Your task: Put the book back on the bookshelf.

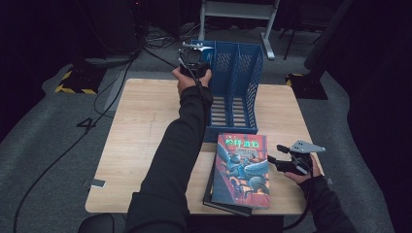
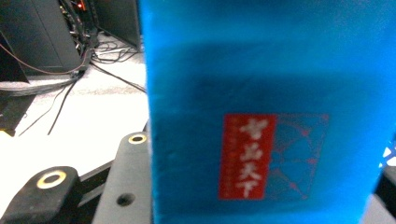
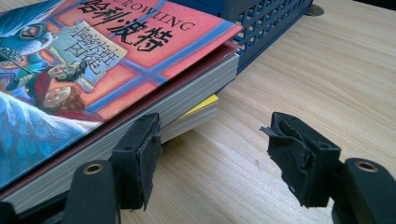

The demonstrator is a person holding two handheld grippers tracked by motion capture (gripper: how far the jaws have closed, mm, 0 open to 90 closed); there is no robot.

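**Ana:** Left gripper (image 1: pixel 193 54) first, since it sits farthest left at the back of the pale wooden table (image 1: pixel 141 131). What is it doing up there?

**Ben:** It is at the left end of the blue plastic slotted file rack (image 1: pixel 235 87), at the top of the leftmost compartment. In the left gripper view a blue book with a red label of white characters (image 2: pixel 261 116) stands right between the jaws, which are part-way apart at about the book's thickness. I take that as a pinch on the book, held upright so it can go down into the slot.

**Ana:** And the stack in front of the rack?

**Ben:** A red-and-blue illustrated paperback (image 1: pixel 241 167) lies flat on a darker book (image 1: pixel 228 206), with a yellow-edged one (image 3: pixel 201 109) showing beneath in the right gripper view. They lie close to the rack, probably waiting to be filed.

**Ana:** The right gripper (image 1: pixel 277 155)?

**Ben:** It rests low at the stack's right edge, jaws spread wide and empty. One pad (image 3: pixel 140 154) is against the paperback's page edge, the other over bare wood, likely lined up for the next book.
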